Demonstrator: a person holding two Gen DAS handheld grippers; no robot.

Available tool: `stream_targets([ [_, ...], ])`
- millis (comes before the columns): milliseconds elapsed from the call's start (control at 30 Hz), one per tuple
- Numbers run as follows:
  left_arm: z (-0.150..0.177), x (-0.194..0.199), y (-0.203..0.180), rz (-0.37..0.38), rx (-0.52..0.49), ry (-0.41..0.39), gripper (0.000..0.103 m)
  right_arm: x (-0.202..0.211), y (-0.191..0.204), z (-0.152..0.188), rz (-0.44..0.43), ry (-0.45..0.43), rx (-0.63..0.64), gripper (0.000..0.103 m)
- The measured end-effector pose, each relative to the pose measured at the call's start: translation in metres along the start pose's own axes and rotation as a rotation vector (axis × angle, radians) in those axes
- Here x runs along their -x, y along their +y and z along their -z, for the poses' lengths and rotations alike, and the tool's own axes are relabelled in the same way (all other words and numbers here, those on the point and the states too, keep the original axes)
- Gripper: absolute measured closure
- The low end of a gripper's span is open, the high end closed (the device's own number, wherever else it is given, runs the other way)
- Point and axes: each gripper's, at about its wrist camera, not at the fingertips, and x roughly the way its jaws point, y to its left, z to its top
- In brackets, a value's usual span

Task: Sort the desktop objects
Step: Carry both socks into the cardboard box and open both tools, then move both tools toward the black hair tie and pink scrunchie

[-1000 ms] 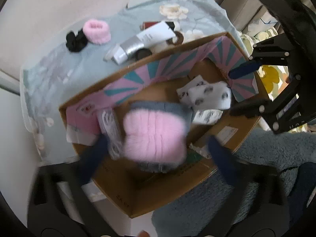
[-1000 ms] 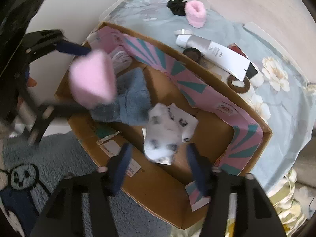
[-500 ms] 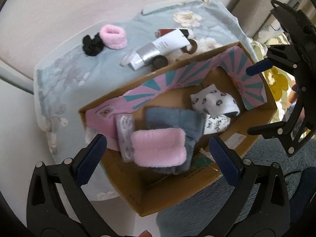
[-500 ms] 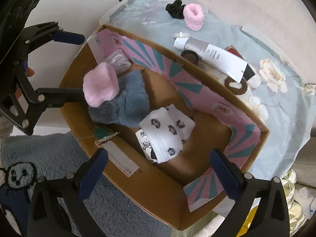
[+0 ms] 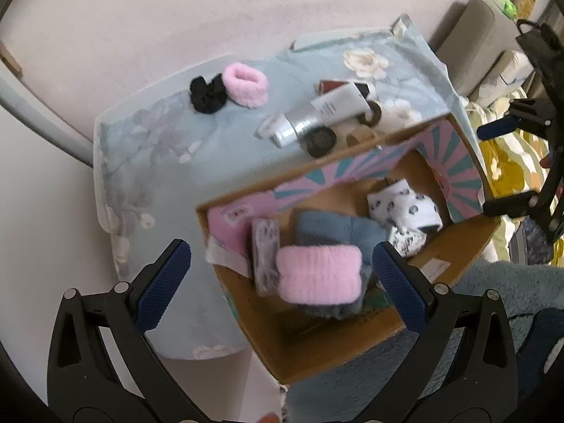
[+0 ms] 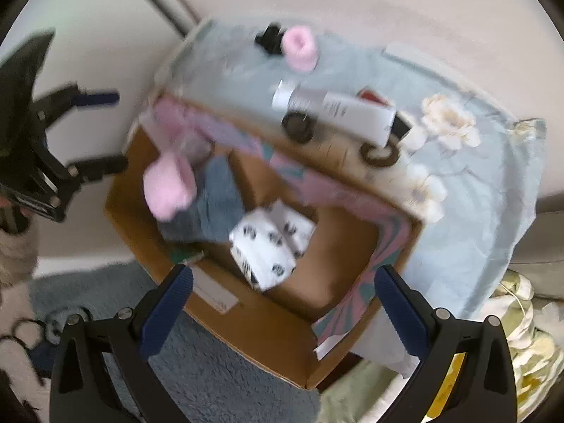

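Both grippers hang empty above the box w/ jaws spread wide. Left gripper (image 5: 282, 285) sits over the near-left end of the open cardboard box w/ pink-and-teal striped inner walls (image 5: 380, 342); right gripper (image 6: 283, 303) over the box's near-right edge.

Inside the box: fluffy pink rolled cloth (image 5: 319, 273) lies on a grey-blue plush cloth (image 5: 338, 227), a clear plastic packet (image 5: 266, 250) touching its left side, and white folded socks w/ black paw prints (image 5: 405, 208) toward the right end.

Beyond the box's far wall, on the pale blue floral tablecloth (image 5: 141, 148), unsorted things remain: silver-and-white cosmetic tube (image 5: 324, 112), a small black round lid (image 5: 321, 139) just beside it, a brown ring-shaped hair tie (image 6: 380, 153), and further left a fluffy pink scrunchie (image 5: 246, 85) touching a black scrunchie (image 5: 207, 94).

Judgement: next pick is likely the tube. It lies ahead of both grippers, past the far wall. Long axis runs roughly parallel to that wall, cap end left. The two grippers seem about equally placed; right view is blurred, so can't say for sure. Jaws should close across the tube's short width.
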Motion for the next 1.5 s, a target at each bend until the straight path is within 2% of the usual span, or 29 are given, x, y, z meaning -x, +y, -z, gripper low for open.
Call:
stream_targets([
  [133,-0.013,0.006,0.012,0.014,0.008,-0.029,0.000,0.020,-0.015,-0.012,0.048,-0.050,-0.016,0.000],
  [400,-0.048,0.004,0.032,0.011,-0.032,-0.042,0.001,0.026,-0.050,-0.042,0.102,-0.052,-0.022,0.000],
  [600,-0.086,-0.025,0.050,0.001,-0.051,-0.037,0.002,0.014,-0.066,-0.072,0.073,-0.042,-0.006,0.000],
  [700,-0.104,-0.051,0.066,0.020,-0.032,-0.043,0.004,0.000,-0.066,-0.094,0.064,-0.056,0.026,0.000],
  [800,-0.118,-0.077,0.075,-0.001,-0.042,-0.039,0.010,-0.021,-0.060,-0.120,0.036,-0.060,0.048,0.000],
  [867,-0.126,-0.095,0.081,-0.005,-0.055,-0.039,0.010,-0.039,-0.050,-0.138,0.023,-0.061,0.072,0.000],
  [1133,-0.142,-0.151,0.098,-0.021,-0.116,-0.037,0.011,-0.104,-0.006,-0.193,0.072,-0.055,0.196,0.001],
  [1233,-0.146,-0.164,0.103,-0.022,-0.122,-0.039,0.014,-0.124,-0.001,-0.207,0.086,-0.049,0.209,0.007],
  [1367,-0.152,-0.175,0.106,0.020,-0.164,-0.046,0.016,-0.142,-0.001,-0.220,0.089,-0.053,0.204,0.021],
  [1400,-0.153,-0.177,0.105,0.026,-0.168,-0.048,0.022,-0.144,-0.001,-0.222,0.081,-0.053,0.201,0.023],
  [1433,-0.154,-0.179,0.104,0.033,-0.172,-0.048,0.026,-0.147,-0.002,-0.223,0.073,-0.051,0.198,0.031],
  [1467,-0.154,-0.181,0.103,0.042,-0.176,-0.042,0.036,-0.149,-0.002,-0.225,0.064,-0.045,0.199,0.042],
  [1500,-0.155,-0.185,0.102,0.054,-0.180,-0.030,0.049,-0.152,-0.003,-0.225,0.056,-0.038,0.204,0.049],
])
